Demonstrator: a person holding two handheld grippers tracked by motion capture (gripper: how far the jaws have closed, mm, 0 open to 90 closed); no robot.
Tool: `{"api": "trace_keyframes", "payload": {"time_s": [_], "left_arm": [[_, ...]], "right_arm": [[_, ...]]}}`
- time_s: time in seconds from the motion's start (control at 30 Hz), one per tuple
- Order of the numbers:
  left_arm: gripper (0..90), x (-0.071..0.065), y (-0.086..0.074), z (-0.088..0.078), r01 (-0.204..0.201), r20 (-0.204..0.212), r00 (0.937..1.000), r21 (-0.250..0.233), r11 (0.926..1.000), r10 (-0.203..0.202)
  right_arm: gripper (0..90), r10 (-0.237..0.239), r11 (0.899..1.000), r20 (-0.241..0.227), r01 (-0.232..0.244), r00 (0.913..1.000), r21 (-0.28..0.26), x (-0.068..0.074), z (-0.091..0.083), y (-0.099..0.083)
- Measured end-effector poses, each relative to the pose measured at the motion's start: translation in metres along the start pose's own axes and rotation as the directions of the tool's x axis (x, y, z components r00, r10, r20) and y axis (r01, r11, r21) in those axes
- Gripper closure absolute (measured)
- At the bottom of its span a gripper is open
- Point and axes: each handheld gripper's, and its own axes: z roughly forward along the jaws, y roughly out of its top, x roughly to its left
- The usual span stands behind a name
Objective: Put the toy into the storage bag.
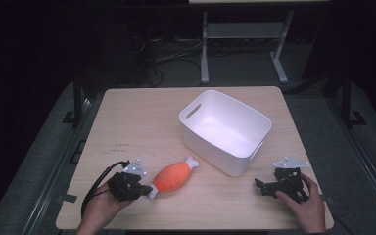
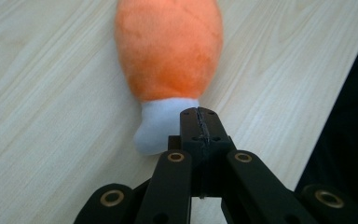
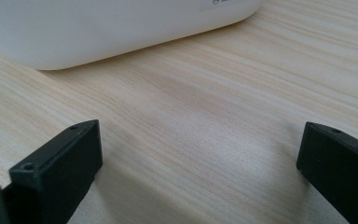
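— High view first: what's the toy?
— A plush drumstick, fuzzy orange body with white stub ends, lying on the pale wood-grain table at about seven o'clock from the white plastic bin — a smooth, rounded tub with handle slots.
— And the left gripper?
— Its jaws are pressed together with nothing between them, the tips just beside the drumstick's near white end — touching or not, I cannot tell.
— The right gripper?
— At five o'clock from the bin, black jaws wide apart over bare wood.
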Motion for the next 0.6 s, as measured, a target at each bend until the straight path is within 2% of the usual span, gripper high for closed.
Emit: {"api": "trace_keyframes", "payload": {"time_s": [0.17, 0.37, 0.47, 0.6], "left_arm": [[89.6, 0.000, 0.009, -0.009, -0.004, -0.003, 1.0000, -0.027, 0.9996, 0.004], [71.6, 0.003, 0.017, -0.012, 0.007, -0.011, 0.9999, -0.036, 0.9993, -0.007], [57.0, 0.005, 0.021, -0.009, 0.024, -0.011, 0.9996, -0.040, 0.9989, -0.025], [40.5, 0.006, 0.028, -0.004, 0.027, -0.023, 0.9993, -0.040, 0.9988, -0.028]], "right_arm": [[0.0, 0.000, 1.000, 0.000, 0.000, 1.0000, 0.000, 0.000, 0.000, 0.000], [0.0, 0.000, 1.000, 0.000, 0.000, 1.0000, 0.000, 0.000, 0.000, 0.000], [0.0, 0.000, 1.000, 0.000, 0.000, 1.0000, 0.000, 0.000, 0.000, 0.000], [0.0, 0.000, 1.000, 0.000, 0.000, 1.0000, 0.000, 0.000, 0.000, 0.000]]}}
